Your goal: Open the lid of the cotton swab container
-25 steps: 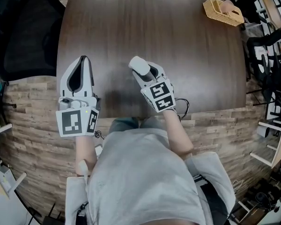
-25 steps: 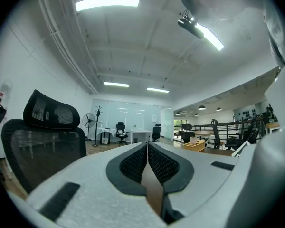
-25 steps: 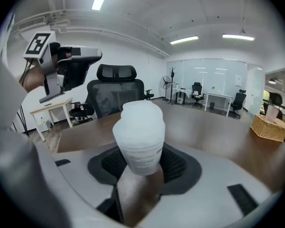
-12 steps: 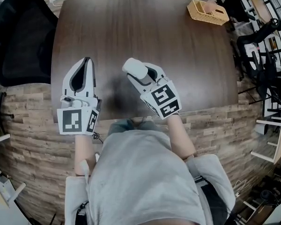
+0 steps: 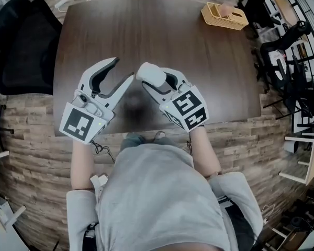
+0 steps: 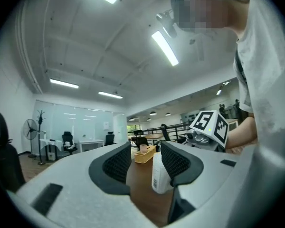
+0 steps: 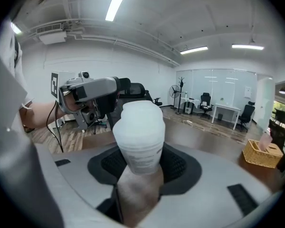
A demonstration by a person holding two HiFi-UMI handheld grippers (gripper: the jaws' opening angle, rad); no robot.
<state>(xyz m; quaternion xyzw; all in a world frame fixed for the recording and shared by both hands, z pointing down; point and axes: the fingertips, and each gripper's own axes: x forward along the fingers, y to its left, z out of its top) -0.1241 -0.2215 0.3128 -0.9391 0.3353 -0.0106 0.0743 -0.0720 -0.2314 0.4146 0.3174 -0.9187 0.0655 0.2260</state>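
Well beyond container (image 5: 150,75), basket (image 5: 220,20) on table (image 5: 199,61).

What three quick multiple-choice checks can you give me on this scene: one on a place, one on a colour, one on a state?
1. Where is the wicker basket?
A. At the table's far right corner
B. At the table's near edge
C. On the black chair

2. What colour is the cotton swab container?
A. Blue
B. Black
C. White

3. What state is the right claw in?
A. Open and empty
B. Shut on the container
C. Out of view

Answers:
1 A: the head view shows the wicker basket at the far right corner of the table.
2 C: the cotton swab container is white all over.
3 B: in the right gripper view the right claw has both pads pressed on the container's sides.
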